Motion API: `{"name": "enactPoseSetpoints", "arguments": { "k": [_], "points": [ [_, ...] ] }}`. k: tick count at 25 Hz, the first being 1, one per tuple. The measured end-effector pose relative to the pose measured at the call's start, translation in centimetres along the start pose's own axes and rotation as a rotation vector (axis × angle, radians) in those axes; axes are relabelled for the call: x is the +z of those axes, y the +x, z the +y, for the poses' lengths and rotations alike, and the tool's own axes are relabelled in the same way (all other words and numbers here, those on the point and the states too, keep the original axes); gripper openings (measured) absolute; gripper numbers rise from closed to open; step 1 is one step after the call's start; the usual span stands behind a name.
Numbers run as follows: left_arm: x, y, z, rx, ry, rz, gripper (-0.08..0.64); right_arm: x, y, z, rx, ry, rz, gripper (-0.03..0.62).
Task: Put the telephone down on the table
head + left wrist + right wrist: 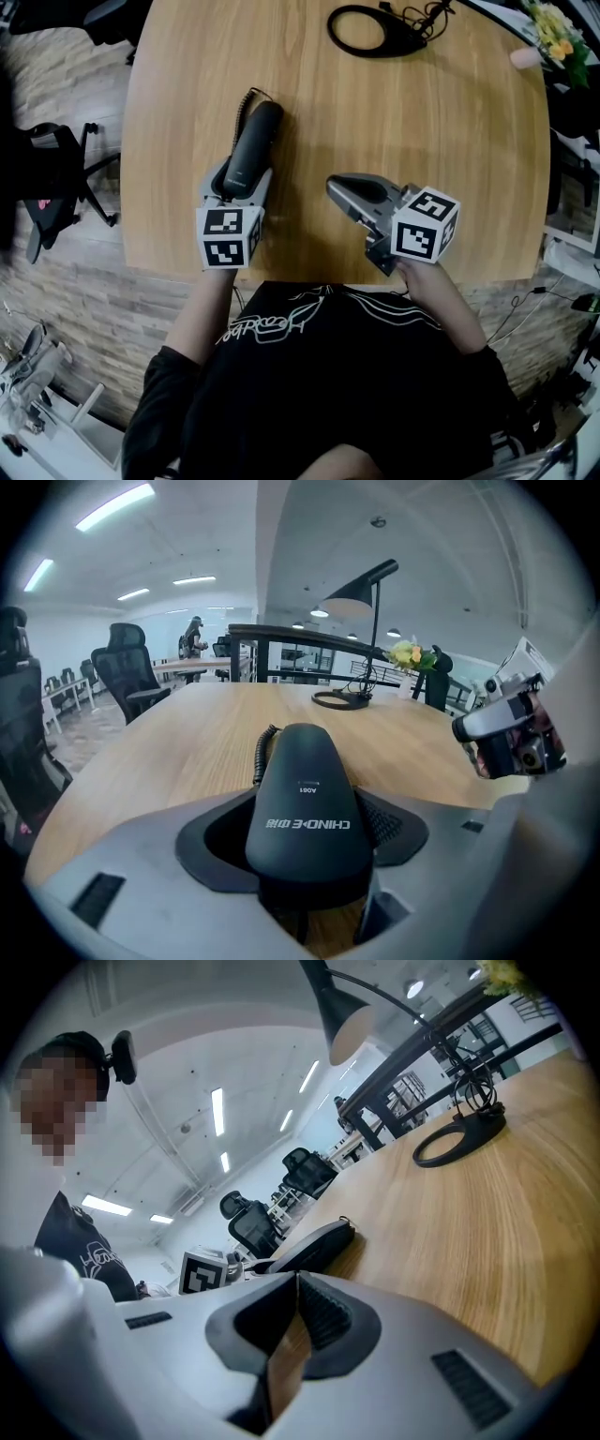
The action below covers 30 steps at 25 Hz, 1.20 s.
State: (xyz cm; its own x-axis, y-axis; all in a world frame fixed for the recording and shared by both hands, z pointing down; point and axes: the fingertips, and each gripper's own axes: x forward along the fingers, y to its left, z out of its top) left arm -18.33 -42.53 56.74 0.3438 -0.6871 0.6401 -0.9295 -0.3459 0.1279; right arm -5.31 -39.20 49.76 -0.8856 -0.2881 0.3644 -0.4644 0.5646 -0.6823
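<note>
Fingers [398, 829] of the left gripper [242, 178] stood wide apart and closed against the sides of the telephone handset [253, 141], their dark pads flanking its broad near end. In the left gripper view the handset [302, 799] filled the gap of the left gripper [305, 834], white lettering upside down on its back. It pointed away from the person over the left part of the desk [422, 122], and its coiled cord [242, 108] ran off the far end. From the right gripper view the handset [314, 1244] sat low over the wood with a shadow beneath it; whether its far end touched the desk [487, 1213] could not be made out.

Held to the right of the handset and apart from it, the right gripper [342, 190] lay tilted on its side above the wood. Its own view showed the right gripper [295, 1283] with its pad tips pressed together and nothing between them. It also appeared at the right edge of the left gripper view [511, 728].

At the far edge of the desk [187, 742] stood a black lamp [361, 588] on a ring-shaped base [370, 33], with yellow flowers [553, 33] just beyond it. An office chair [56, 178] stood on the plank floor [84, 309] to the left.
</note>
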Motion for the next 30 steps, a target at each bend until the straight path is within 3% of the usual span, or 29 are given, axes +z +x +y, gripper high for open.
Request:
{"name": "enactPoseSetpoints", "arguments": {
  "k": [5, 12, 20, 25, 30],
  "points": [
    [-0.9, 0.5, -0.2, 0.055, 0.084, 0.046, 0.285, -0.8, -0.5, -0.2, -0.017, -0.004, 0.004, 0.041],
    [-1.1, 0.7, -0.4, 0.079, 0.116, 0.061, 0.284, -1.7, -1.3, 0.1, -0.024, -0.006, 0.011, 0.041],
    [-0.6, 0.0, -0.1, 0.095, 0.163, 0.016, 0.330, -2.5, -2.8, 0.9, -0.035, -0.020, 0.009, 0.041],
    [0.2, -2.6, -0.5, 0.085, 0.119, -0.026, 0.344, -2.3, -4.3, 1.8, -0.039, -0.053, -0.013, 0.041],
    [0.3, -6.9, -1.4, 0.101, 0.003, -0.091, 0.342, -2.1, -6.5, 3.4, -0.023, -0.101, -0.045, 0.041]
  ]
}}
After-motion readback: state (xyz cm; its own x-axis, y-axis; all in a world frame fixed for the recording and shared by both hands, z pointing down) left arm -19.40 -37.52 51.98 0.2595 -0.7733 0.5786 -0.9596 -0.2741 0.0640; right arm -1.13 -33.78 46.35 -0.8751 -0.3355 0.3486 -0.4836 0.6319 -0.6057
